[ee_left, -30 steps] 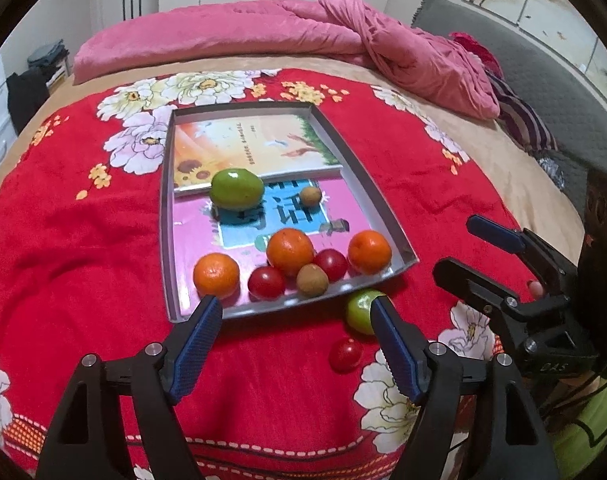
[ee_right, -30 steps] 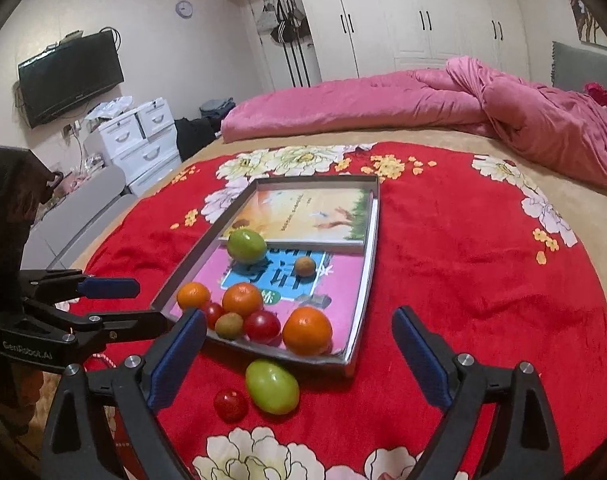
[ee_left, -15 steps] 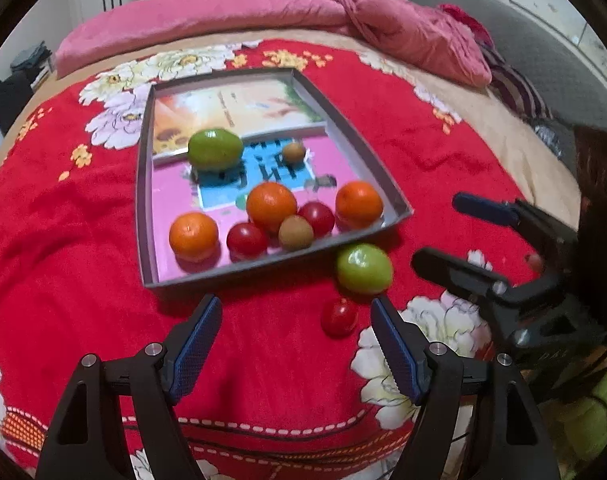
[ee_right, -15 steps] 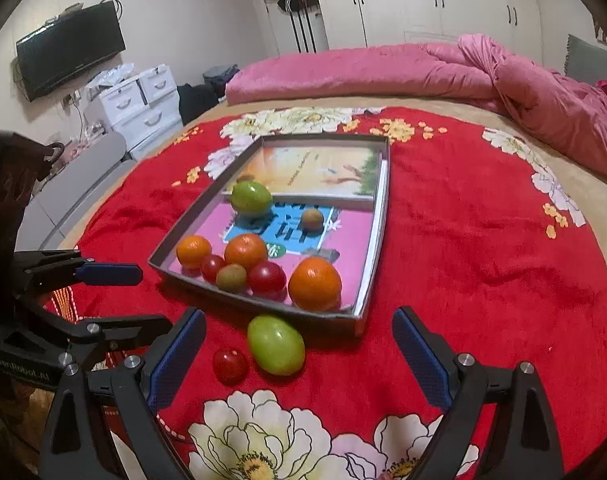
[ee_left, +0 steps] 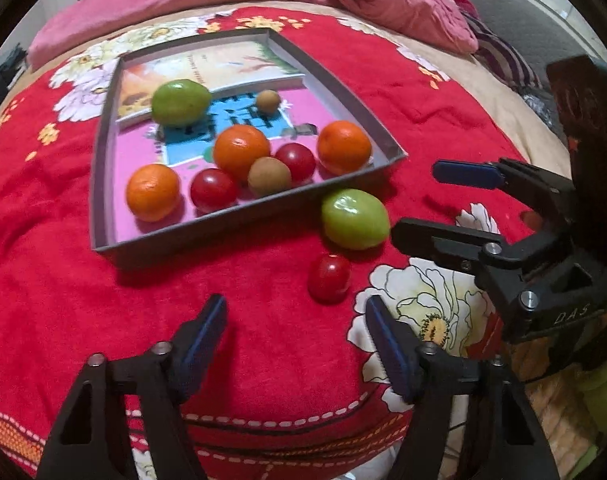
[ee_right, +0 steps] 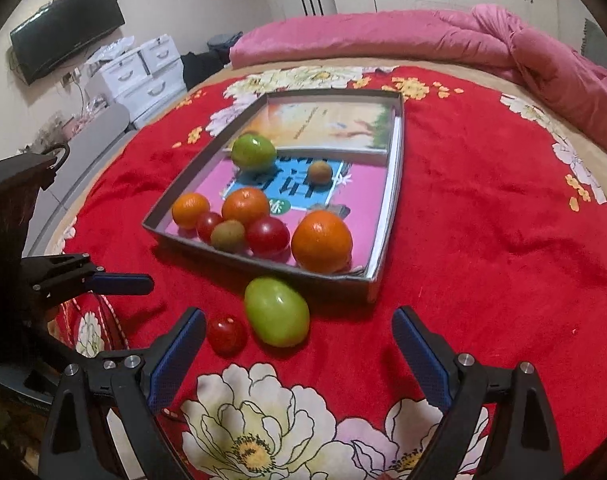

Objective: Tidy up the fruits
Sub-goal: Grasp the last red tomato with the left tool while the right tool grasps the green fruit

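A grey tray (ee_left: 103, 184) (ee_right: 395, 184) lies on the red flowered blanket. It holds three oranges, two red tomatoes, two small brown fruits and a green fruit. Outside its near wall lie a loose green fruit (ee_left: 354, 218) (ee_right: 276, 311) and a cherry tomato (ee_left: 329, 278) (ee_right: 226, 334). My left gripper (ee_left: 295, 312) is closing with nothing between its pads; the tomato sits just past its tips, to the right. My right gripper (ee_right: 297, 320) (ee_left: 415, 204) stands wide open. The green fruit lies between its tips, nearer the left one, untouched.
Two picture books line the tray floor. A pink quilt (ee_right: 423, 40) is bunched along the far side of the bed. White drawers (ee_right: 143, 72) and a wall television (ee_right: 67, 28) stand off to the left. The blanket's hem (ee_left: 283, 424) runs near my left gripper.
Both grippers have sunk toward the blanket, so the loose green fruit and tomato now look larger and closer. The left jaws have narrowed. The right jaws kept their width.
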A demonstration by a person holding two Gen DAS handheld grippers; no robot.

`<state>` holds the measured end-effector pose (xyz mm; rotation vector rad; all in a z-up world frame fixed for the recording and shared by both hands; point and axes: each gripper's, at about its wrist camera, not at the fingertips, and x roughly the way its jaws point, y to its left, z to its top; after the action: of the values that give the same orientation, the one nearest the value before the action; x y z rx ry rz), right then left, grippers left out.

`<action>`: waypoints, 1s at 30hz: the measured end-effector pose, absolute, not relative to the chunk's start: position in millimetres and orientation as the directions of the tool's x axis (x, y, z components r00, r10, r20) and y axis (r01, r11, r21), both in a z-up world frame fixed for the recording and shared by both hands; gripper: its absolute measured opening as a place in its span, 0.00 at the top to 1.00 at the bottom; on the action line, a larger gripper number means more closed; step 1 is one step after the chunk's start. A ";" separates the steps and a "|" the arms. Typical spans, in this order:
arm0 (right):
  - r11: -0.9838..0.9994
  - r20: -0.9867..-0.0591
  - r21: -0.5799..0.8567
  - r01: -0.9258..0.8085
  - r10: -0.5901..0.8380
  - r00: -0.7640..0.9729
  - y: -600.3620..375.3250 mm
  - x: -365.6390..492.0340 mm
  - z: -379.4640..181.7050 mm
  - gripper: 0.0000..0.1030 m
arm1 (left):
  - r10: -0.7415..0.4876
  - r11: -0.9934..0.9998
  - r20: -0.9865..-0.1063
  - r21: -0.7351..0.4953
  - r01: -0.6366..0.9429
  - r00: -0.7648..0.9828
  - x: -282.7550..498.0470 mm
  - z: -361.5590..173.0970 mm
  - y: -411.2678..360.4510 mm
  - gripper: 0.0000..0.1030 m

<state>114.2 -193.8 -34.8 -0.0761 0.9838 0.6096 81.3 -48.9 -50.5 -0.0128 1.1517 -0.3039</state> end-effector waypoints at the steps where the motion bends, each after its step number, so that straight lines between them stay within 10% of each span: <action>1: 0.829 -0.802 0.209 -0.518 0.449 0.395 -193.6 114.8 -35.9 0.10 | -0.250 0.957 -0.896 -0.170 0.236 0.366 82.4 -52.9 -50.5 0.35; 17: 0.777 -0.851 0.264 -0.571 0.467 0.242 -170.1 131.8 -64.5 0.55 | -0.349 0.923 -0.872 -0.257 0.286 0.343 97.3 -72.0 -67.1 0.59; 30: 0.760 -0.812 0.365 -0.537 0.543 0.216 -176.4 136.9 -64.0 0.58 | -0.348 0.926 -0.874 -0.263 0.272 0.340 112.6 -80.8 -70.7 0.72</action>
<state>136.9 -176.4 -64.0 0.0059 1.1272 0.7480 112.6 -70.7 -80.8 -0.0745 1.1560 -0.4037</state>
